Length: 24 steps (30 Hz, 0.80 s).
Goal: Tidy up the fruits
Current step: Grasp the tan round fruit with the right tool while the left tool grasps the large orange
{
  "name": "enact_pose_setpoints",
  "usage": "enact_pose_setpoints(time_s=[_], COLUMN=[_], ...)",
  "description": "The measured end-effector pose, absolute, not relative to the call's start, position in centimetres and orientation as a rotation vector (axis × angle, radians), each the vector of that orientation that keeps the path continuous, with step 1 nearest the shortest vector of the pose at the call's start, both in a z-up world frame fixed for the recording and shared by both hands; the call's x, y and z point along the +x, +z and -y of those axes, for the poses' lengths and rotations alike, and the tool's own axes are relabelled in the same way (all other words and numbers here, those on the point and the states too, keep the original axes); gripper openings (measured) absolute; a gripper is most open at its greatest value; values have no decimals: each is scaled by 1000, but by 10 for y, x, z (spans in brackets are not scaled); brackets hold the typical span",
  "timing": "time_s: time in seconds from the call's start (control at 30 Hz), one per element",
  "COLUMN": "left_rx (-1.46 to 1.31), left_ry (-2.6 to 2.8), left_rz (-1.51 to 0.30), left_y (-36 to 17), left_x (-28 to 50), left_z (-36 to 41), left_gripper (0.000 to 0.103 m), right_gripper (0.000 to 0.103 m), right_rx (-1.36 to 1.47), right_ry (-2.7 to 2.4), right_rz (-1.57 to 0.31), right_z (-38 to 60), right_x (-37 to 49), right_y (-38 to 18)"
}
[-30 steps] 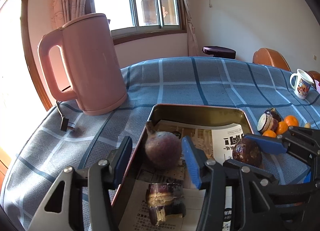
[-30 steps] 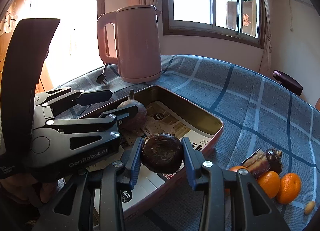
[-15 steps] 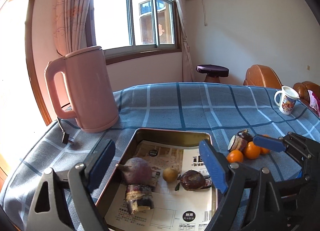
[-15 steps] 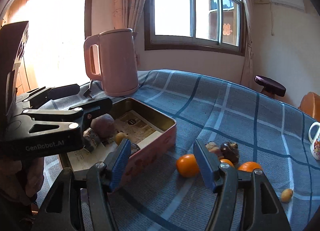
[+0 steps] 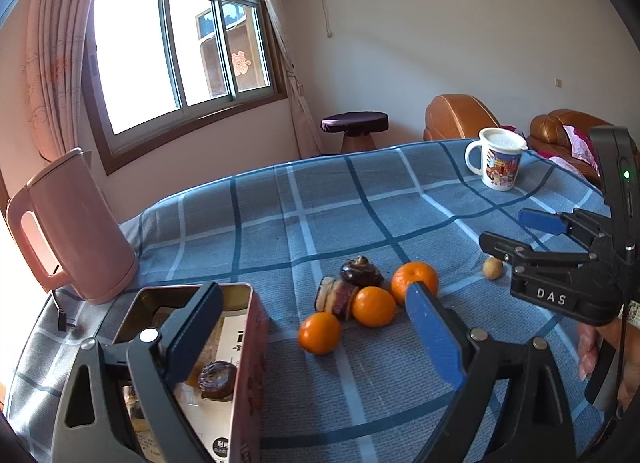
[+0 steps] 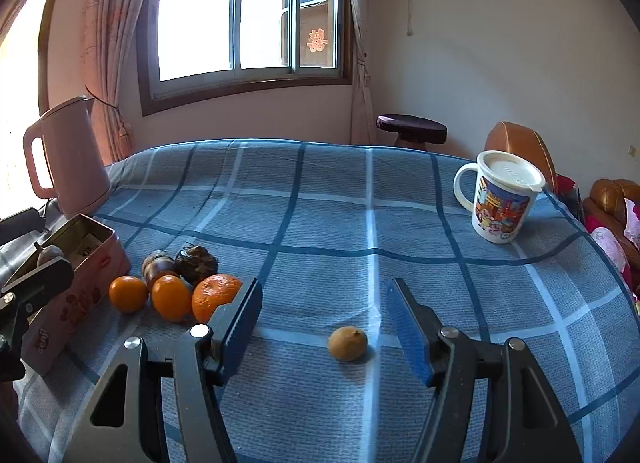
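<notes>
The table [image 6: 320, 199] is covered by a blue checked cloth. A pink kettle [image 6: 68, 159] stands at 10 o'clock and a lidded printed mug [image 6: 502, 199] at 2 o'clock. A pink tin [image 6: 76, 275] sits at 9 o'clock. Just beside the tin lie three oranges [image 6: 172, 297] and two dark fruits [image 6: 196, 257], clustered. A small yellow fruit [image 6: 347, 343] lies alone near 6 o'clock.

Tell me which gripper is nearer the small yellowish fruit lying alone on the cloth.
Right. The right gripper is open with the small yellowish fruit just ahead between its fingers; the left gripper, jaws opening, faces the oranges, farther off.
</notes>
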<state>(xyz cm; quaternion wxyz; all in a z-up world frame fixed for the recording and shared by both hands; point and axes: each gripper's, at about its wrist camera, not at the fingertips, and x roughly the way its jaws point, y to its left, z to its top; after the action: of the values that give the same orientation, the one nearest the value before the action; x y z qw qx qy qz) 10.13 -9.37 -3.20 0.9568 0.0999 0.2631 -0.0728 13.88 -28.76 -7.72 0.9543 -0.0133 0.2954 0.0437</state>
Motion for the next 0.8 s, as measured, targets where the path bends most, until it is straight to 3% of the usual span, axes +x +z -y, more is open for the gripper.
enact_pose_setpoints(time_s=[0.23,0.3,0.5,0.63,0.8], left_rx=[245,267,281,280,293], left_ry=[-212,-223,-293,-329,-346], left_rz=[-587,-610,-703,-753,-788], left_y=[-53,-60,-78,-87,-99], left_x=[129,138,165,175,181], left_z=[140,152,172,178,184], left_gripper=[95,93,77,61,60], right_gripper=[65,55,49,45,38], right_rx=[-20,-3,-28,-30,-9], right_ry=[87,105,150,154,168], right_rz=[-677,-687,-770,-816,-869], right_z=[305,308,302,301,303], right_x=[145,147,158,164,171], right_y=[-94,-96,-107,-112,-120])
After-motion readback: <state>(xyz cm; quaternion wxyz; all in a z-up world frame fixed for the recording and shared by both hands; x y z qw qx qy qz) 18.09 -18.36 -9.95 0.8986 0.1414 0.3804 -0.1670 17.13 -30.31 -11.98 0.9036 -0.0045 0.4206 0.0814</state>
